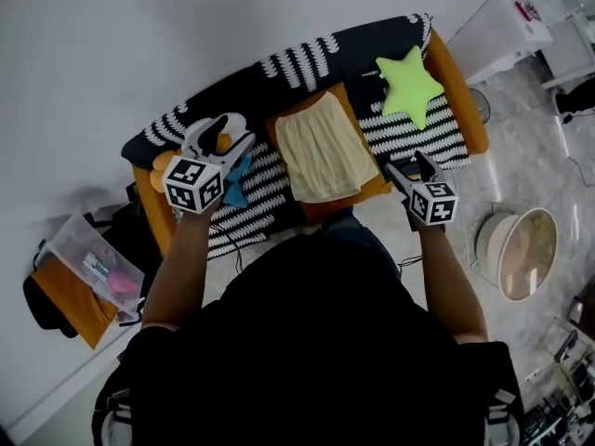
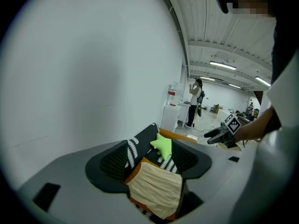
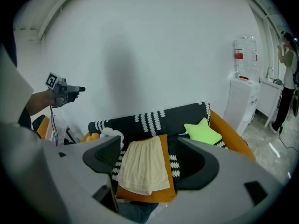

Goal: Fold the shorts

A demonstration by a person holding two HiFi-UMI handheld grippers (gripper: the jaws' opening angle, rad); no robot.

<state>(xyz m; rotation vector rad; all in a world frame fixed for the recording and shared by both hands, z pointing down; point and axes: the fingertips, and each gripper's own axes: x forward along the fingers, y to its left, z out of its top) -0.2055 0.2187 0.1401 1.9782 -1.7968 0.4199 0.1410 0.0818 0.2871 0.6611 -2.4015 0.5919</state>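
Left gripper (image 1: 232, 130) hovered over the sofa's (image 1: 463, 100) left end, jaws apart and empty, right gripper (image 1: 409, 163) likewise spread with nothing held, cream shorts (image 1: 321, 147) lay flat on an orange cushion (image 1: 370, 189) between the two, green star pillow (image 1: 409, 84) near the right gripper

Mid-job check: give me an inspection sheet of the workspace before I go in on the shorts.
Surface: sofa under a black-and-white striped blanket, with an orange cushion on the seat.
Job's things: cream shorts lying spread on the orange cushion, not gripped.
Clutter: green star pillow at the right end; white pillow and blue item at the left end.
Grippers: left gripper and right gripper both held off the sofa, jaws apart, empty.
Cables: thin wires hanging below the left gripper.
Surroundings: white wall behind; water dispenser and a standing person off to the right; clear box beside the sofa's left end.
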